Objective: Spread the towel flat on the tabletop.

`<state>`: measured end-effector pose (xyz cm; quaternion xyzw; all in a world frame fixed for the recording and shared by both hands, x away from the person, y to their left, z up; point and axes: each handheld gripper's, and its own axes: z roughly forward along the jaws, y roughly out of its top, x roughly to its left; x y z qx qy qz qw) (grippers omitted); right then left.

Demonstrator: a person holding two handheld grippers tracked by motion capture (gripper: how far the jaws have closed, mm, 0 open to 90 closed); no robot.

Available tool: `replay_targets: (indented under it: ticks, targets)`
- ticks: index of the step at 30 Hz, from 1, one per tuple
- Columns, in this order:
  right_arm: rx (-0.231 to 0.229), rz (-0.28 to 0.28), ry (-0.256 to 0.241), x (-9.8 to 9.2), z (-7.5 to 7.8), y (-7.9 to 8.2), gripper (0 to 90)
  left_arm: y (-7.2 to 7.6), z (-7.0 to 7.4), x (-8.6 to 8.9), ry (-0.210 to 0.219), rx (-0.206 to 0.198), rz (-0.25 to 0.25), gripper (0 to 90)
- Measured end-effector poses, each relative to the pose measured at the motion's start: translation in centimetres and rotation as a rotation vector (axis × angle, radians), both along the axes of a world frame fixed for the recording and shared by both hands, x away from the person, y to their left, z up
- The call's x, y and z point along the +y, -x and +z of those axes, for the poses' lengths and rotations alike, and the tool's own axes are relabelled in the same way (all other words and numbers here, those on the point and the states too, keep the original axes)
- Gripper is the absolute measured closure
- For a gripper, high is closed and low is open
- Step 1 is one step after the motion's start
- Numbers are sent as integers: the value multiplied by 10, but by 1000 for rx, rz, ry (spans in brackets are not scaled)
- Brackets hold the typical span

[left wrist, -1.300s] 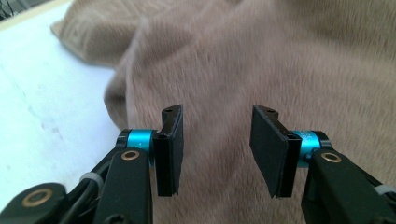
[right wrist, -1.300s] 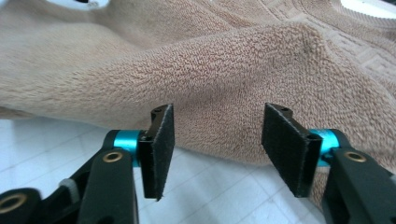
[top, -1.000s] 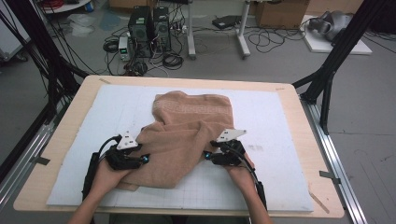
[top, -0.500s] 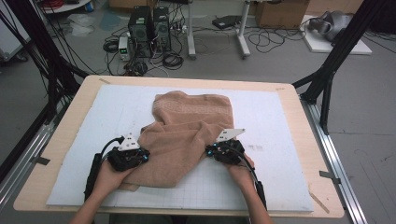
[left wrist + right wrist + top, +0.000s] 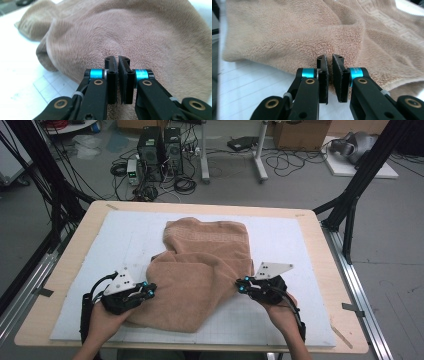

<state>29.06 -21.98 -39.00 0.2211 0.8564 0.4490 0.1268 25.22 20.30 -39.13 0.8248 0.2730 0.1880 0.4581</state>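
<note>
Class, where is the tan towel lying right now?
In the high view the tan towel lies crumpled mid-table on the white mat, between the left gripper and right gripper.

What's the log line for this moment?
left gripper: shut, at towel near-left edge | right gripper: nearly shut, at right edge | towel: crumpled on white mat

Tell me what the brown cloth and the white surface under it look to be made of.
Cloth: looks like terry or plush towelling, matte tan; fuzzy pile and soft rounded folds, with a woven key-pattern band near one end. White surface: seems a smooth matte sheet or mat, faint printed grid lines; the exact material is unclear.
</note>
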Motion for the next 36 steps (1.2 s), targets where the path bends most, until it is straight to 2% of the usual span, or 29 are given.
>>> replay_targets:
  ticks: [3, 4, 7, 11, 12, 14, 16, 17, 18, 21, 24, 26, 30, 33, 36]
  targets:
    - [-22, -6, -1, -11, 14, 7, 837, -2, 5, -1, 5, -8, 1, 855]
    - [-22, -6, -1, -11, 14, 7, 837, -4, 6, -2, 7, -10, 2, 855]
    - [-26, -19, 8, -13, 19, -2, 837, -17, 6, -6, 18, -13, 21, 855]
    - [10, -63, -2, -13, 13, -33, 837, -45, 5, -9, 21, -25, 91, 855]
    - [18, -77, -2, -11, 11, -41, 837, -54, 4, -9, 26, -17, 115, 855]
    - [38, -110, 1, -8, 6, -59, 837, -72, 0, -9, 5, -8, 156, 855]
    - [69, -141, 23, -4, -2, -75, 836, -87, -7, -8, 22, 21, 195, 854]
    - [78, -157, 30, -3, -6, -81, 835, -94, -10, -7, 11, 37, 210, 855]
    - [92, -174, 33, -2, -10, -87, 832, -100, -13, -7, 19, 50, 231, 854]
    - [110, -200, 43, 3, -18, -98, 802, -109, -21, -8, 10, 78, 245, 846]
    - [104, -199, 29, 5, -16, -96, 731, -107, -21, -8, -15, 81, 227, 797]
    - [91, -188, 16, 5, -11, -90, 692, -101, -16, -8, -32, 61, 213, 740]
    - [47, -166, -20, 2, 0, -71, 655, -88, -5, -5, -14, 25, 181, 692]
    - [22, -137, -25, 0, 2, -54, 642, -78, -2, -3, -38, 17, 151, 652]
    - [12, -101, -21, 0, -4, -40, 593, -70, -4, -1, -67, 20, 126, 614]
